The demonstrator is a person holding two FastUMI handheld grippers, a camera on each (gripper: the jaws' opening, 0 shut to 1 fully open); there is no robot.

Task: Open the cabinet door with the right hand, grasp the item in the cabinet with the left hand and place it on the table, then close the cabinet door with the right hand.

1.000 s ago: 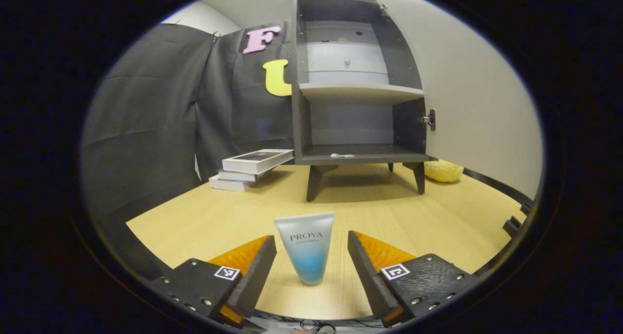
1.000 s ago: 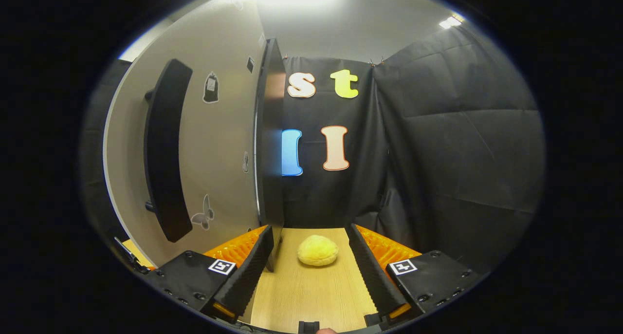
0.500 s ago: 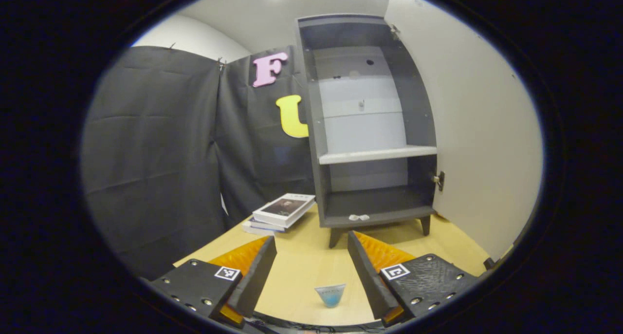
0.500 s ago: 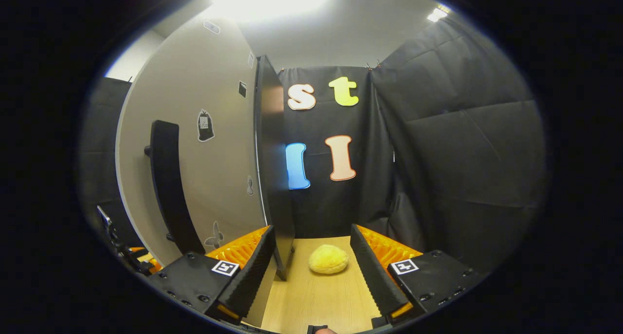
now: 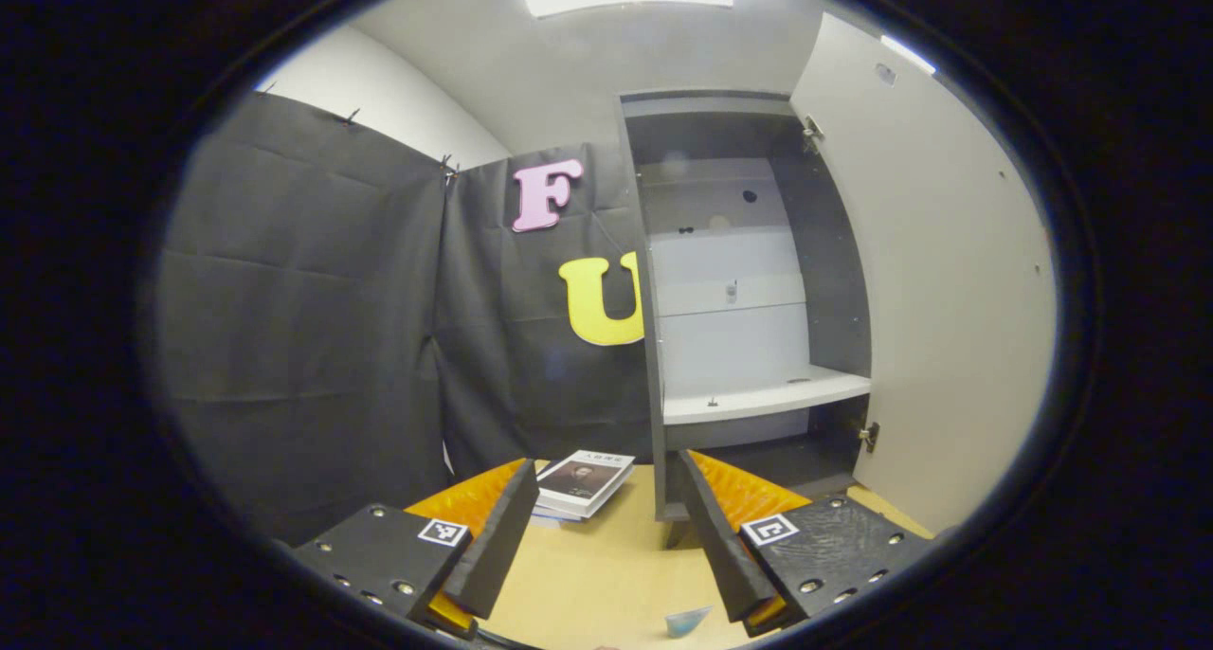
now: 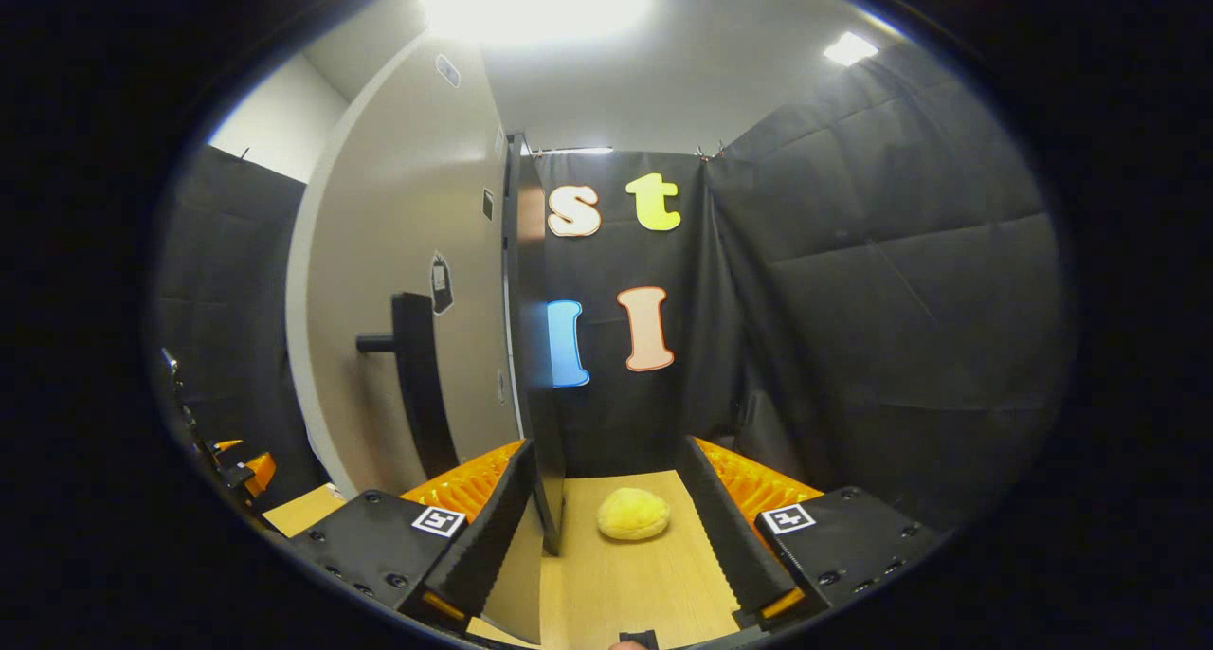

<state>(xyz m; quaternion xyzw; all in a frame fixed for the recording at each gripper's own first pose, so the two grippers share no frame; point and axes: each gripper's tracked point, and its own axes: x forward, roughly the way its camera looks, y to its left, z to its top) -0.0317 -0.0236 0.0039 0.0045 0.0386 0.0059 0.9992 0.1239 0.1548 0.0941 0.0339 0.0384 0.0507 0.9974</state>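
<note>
The light wooden worktop (image 5: 606,574) carries a dark cabinet (image 5: 663,484) on legs, a small stack of books (image 5: 580,484) just beside it, a blue tube (image 5: 686,621) at the near edge, and a yellow plush lump (image 6: 633,514).

The open cabinet door (image 6: 407,280) stands edge-on before the right claw (image 6: 606,527), table (image 6: 644,584) bare beyond.

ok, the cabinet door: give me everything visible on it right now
The pale beige cabinet door stands swung wide open on the right side of the dark grey cabinet, hung on metal hinges near top and bottom. Its inner face is plain and flat. In the right gripper view its outer face carries a long dark bar handle and small stickers; its dark edge sits between the open fingers of the right gripper, with no contact visible.
</note>
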